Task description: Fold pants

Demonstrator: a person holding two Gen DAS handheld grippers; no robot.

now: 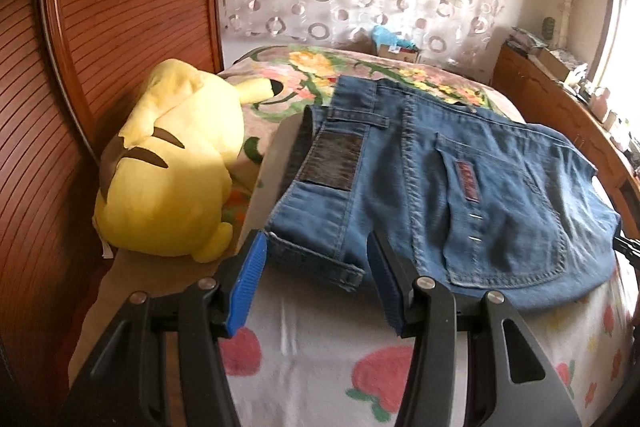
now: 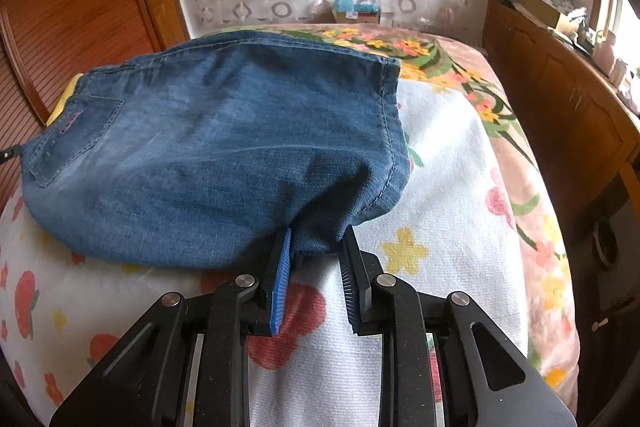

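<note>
Right gripper (image 2: pixel 316 251) astride near edge of folded pants (image 2: pixel 224 147).

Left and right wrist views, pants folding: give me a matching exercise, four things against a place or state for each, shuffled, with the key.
Things:
1. jeans
2. yellow plush toy
3. left gripper
4. right gripper

Places or states:
A. fingers pinching a bunched denim edge
B. beside the wooden headboard, left of the denim
C. folded on the fruit-print blanket
D. fingers apart, either side of a cuffed hem

Pairs: 1-C, 2-B, 3-D, 4-A
</note>
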